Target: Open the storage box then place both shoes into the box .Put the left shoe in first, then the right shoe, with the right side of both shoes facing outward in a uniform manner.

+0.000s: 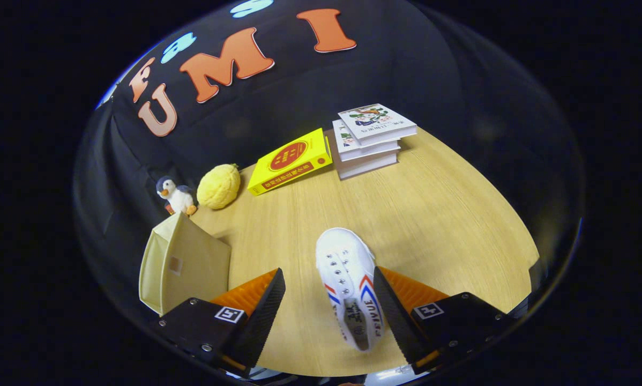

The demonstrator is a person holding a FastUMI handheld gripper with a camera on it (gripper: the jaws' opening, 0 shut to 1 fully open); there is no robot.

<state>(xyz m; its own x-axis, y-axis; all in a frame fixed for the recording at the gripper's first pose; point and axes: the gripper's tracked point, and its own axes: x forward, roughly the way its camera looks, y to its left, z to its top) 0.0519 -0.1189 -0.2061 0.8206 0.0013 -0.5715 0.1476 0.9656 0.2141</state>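
Note:
A white canvas shoe with red and blue side stripes lies on the wooden table, toe pointing away from me. It sits between my fingers, close against the right finger and well apart from the left finger. My gripper is open, with a wide gap on the shoe's left. The beige storage box stands just beyond and to the left of the left finger; I cannot tell whether its lid is open.
A small penguin plush and a yellow lemon-shaped plush sit behind the box by the wall. A yellow book leans against a stack of white books at the table's far side.

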